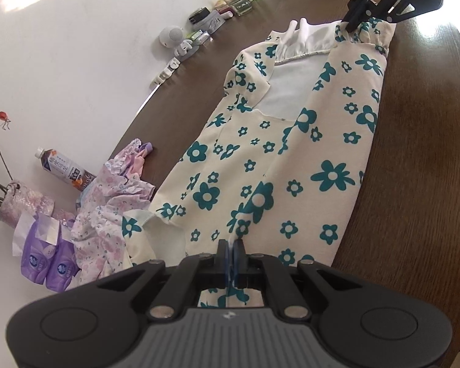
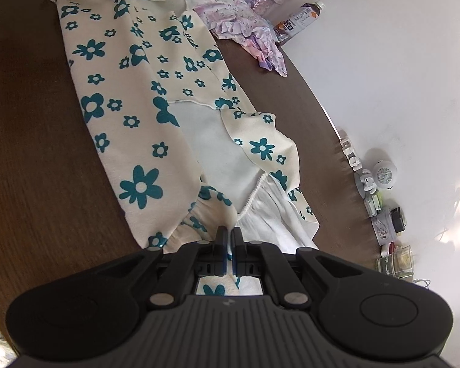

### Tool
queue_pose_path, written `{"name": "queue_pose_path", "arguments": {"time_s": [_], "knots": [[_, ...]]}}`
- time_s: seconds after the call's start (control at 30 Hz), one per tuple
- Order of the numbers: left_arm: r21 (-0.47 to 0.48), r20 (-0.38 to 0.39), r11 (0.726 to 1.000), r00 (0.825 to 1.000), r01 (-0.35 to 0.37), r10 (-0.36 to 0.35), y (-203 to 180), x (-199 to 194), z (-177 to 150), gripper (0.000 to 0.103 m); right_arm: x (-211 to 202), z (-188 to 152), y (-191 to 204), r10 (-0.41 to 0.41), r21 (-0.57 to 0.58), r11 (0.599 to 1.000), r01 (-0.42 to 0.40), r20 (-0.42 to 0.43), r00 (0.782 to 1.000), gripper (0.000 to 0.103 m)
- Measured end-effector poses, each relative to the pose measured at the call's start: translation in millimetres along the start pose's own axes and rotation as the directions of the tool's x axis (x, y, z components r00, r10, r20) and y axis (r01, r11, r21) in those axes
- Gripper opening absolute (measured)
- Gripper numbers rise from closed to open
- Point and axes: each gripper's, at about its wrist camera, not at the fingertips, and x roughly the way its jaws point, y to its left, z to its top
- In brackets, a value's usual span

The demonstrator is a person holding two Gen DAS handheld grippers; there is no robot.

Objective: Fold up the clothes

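Cream dress (image 1: 291,141) with teal flowers lies stretched lengthwise on the brown wood table (image 1: 420,153), its near side turned over so the white lining shows. Left gripper (image 1: 231,247) is clamped on the hem end; right gripper (image 2: 228,234) pinches the gathered shoulder. Keeping both ends taut and level should lay the fold straight. The fabric looks thin and soft. At ten o'clock sits a crumpled pink floral garment (image 1: 113,202).
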Motion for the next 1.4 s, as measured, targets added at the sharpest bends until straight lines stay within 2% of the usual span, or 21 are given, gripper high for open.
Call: {"name": "queue_pose_path", "arguments": {"time_s": [0.73,1.17,1.27,1.4], "knots": [[-0.042,-0.051,0.998,0.998,0.041,-0.043,9,35,-3,0.002,41,-3,-6,0.002,0.037,0.999,-0.003,0.010,1.000,0.002],[-0.117,-0.030,0.992,0.999,0.037,-0.040,9,38,-10,0.000,44,-21,-5,-0.015,0.168,0.986,0.001,0.082,0.997,0.003],[-0.156,-0.025,0.987,0.999,0.026,-0.030,13,35,-10,0.009,32,-26,-16,-0.036,0.252,0.968,0.006,0.115,0.993,0.006],[-0.265,0.013,0.964,1.000,0.004,-0.001,27,19,-10,0.025,12,-33,-35,-0.075,0.388,0.922,0.007,0.158,0.985,0.008]]}}
